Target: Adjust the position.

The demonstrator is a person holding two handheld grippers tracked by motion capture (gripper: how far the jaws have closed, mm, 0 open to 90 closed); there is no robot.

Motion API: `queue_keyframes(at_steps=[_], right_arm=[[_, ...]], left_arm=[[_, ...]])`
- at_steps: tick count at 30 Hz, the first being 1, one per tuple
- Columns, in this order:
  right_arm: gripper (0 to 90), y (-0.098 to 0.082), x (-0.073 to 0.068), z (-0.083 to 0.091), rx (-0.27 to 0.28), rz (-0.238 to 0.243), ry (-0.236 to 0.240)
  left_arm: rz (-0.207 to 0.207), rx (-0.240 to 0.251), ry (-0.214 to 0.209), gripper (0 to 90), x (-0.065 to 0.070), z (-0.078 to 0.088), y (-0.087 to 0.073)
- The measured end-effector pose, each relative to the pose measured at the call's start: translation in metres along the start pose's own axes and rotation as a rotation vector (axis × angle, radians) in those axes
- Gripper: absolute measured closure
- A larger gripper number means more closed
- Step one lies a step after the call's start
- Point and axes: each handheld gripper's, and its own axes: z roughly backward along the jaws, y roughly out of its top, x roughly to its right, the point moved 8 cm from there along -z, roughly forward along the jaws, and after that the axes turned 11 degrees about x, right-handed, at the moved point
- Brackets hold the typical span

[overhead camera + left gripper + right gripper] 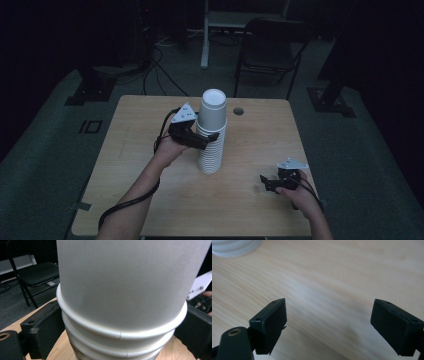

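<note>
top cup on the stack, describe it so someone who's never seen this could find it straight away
On the light wooden table stands one tall stack of white paper cups, upside down, near the middle. The top cup is the only one showing its full wall and flat base; the rest show just rolled rims. The left hand-held gripper has a jaw on either side of the stack, just below it.

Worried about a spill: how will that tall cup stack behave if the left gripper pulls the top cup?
The cup stack is tall, narrow and already leaning, so it probably tips easily. Thin paper walls may crush between the left gripper jaws. Nested cups might lift together.
</note>
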Motion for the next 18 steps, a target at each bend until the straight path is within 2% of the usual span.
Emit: queue_keyframes(at_steps=[6,13,18], right_arm=[[12.9,0.045,-0.013,0.005,0.089,0.008,0.043],[12.6,0.100,-0.030,0.011,0.185,0.052,0.103],[12.2,0.136,-0.043,0.017,0.251,0.064,0.139]], left_arm=[[0.005,-0.004,0.001,5.0,0.000,-0.001,0.000],[0.011,-0.008,-0.003,5.1,0.000,-0.001,0.000],[0.015,-0.008,-0.002,5.1,0.000,-0.001,0.000]])
